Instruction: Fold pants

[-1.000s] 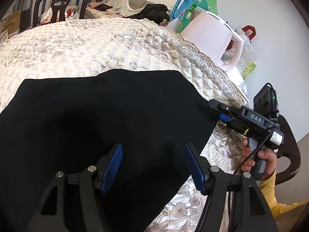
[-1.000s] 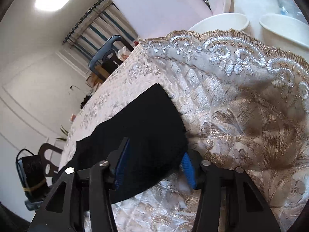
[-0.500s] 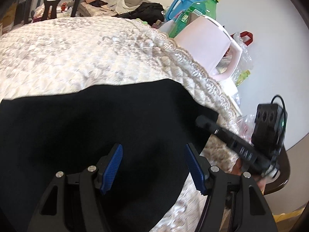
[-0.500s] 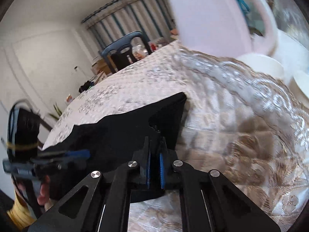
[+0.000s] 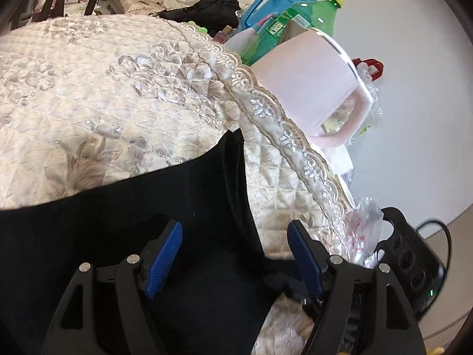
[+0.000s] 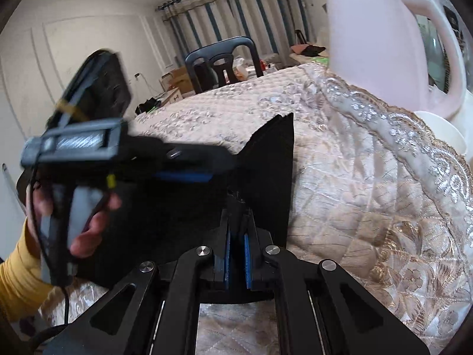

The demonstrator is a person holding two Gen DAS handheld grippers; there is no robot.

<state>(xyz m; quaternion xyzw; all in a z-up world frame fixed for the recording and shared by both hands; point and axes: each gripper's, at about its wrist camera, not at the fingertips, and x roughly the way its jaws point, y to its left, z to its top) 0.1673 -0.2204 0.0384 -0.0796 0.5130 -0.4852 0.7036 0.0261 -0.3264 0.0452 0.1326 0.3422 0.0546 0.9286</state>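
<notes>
Counted across both wrist views:

- One black fabric pair of pants [image 5: 118, 222], spread at 7 o'clock on the cloth.
- One cream quilted lace-edged tablecloth [image 5: 88, 88].
- One pale pink plastic kettle [image 6: 384, 50], at 1 o'clock.
- One green plastic bottle with yellow cap [image 5: 313, 14], at 1 o'clock.
- One blue plastic jug [image 5: 275, 0], just beside the bottle.
- One dark plastic chair [image 6: 224, 59], at 12 o'clock.
- Two black two-finger grippers with blue pads: left gripper [image 5: 233, 259], right gripper [image 6: 236, 251].
- One hand [image 6: 88, 222] in a yellow sleeve, at 8 o'clock.

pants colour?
Plain black pants, no pattern; clearest in the right wrist view, lifted off the cream quilted cover.
</notes>
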